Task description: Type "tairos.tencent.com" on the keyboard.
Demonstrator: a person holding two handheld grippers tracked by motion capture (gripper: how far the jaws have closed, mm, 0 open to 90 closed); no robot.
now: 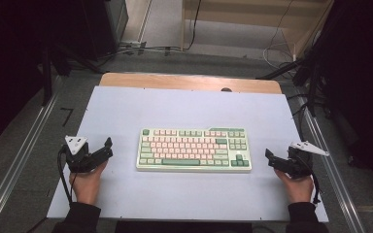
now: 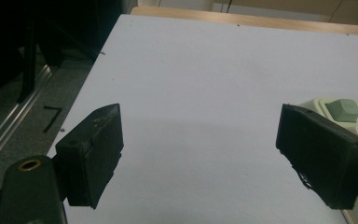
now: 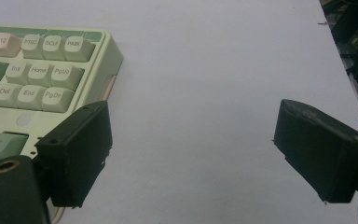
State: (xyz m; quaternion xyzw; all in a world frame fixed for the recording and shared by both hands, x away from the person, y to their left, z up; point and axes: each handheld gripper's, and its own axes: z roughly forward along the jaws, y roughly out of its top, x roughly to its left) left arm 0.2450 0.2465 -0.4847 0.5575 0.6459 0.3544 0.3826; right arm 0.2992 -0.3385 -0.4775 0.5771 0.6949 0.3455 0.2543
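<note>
Midway across the worktop (image 1: 126,107), slightly nearer its front edge than its back edge, lies a mechanical keyboard (image 1: 193,149) with a pale green case and pink and green keys, its long side parallel to the front edge. Off its left end, near the worktop's left edge, a hand holds the left gripper (image 1: 108,148) with its fingers (image 1: 108,142) spread wide and nothing between them. In the left gripper view the keyboard's top left corner (image 2: 349,112) shows just past the fingers (image 2: 93,158), beside one of them and not between the two; bare worktop (image 2: 200,93) lies in the gap. Off the keyboard's right end, near the worktop's right edge, the other hand holds the right gripper (image 1: 271,159), also spread wide and empty. In the right gripper view the keyboard's right end (image 3: 51,70), with the navigation keys, sits beside and partly behind one of the fingers (image 3: 77,149), with only worktop (image 3: 205,93) between them. Neither gripper touches the keyboard.
</note>
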